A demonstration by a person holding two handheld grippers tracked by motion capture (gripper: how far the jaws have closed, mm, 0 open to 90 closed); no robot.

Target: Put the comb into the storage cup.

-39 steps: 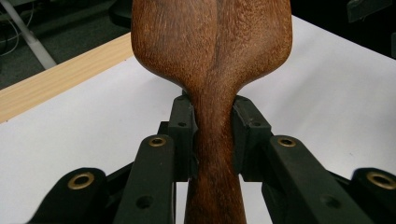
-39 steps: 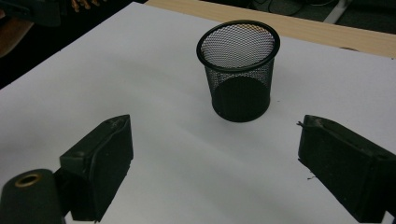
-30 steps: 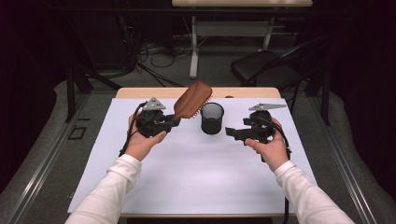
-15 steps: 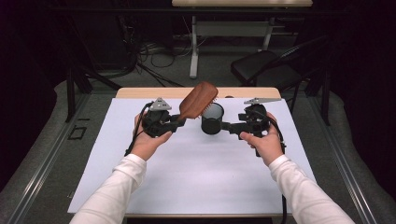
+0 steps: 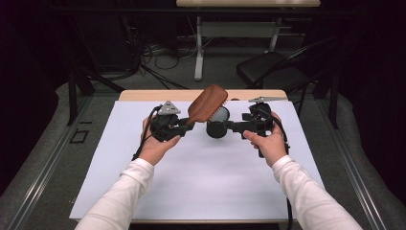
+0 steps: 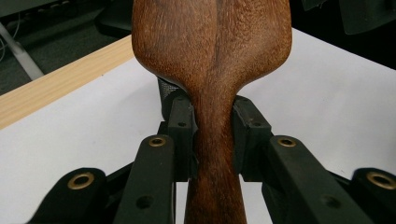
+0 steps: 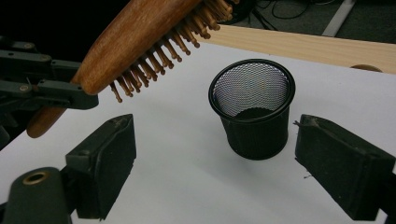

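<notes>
Since a second ago, the right gripper has closed in on the mesh cup, jaws wide, nothing gripped. Left gripper clamps the wooden hairbrush handle, head raised over the cup.

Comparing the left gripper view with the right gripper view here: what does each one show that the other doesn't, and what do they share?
Left gripper view alone: the left gripper shut on the neck of the wooden hairbrush, seen from its smooth back, and the jaws' pads pressing the handle from both sides.

Right gripper view alone: the brush's wooden bristles, the whole black mesh cup standing upright and empty, and the right gripper open, its jaws either side of the cup without touching it.

Both: the hairbrush, the white table cover and the wooden table edge.
</notes>
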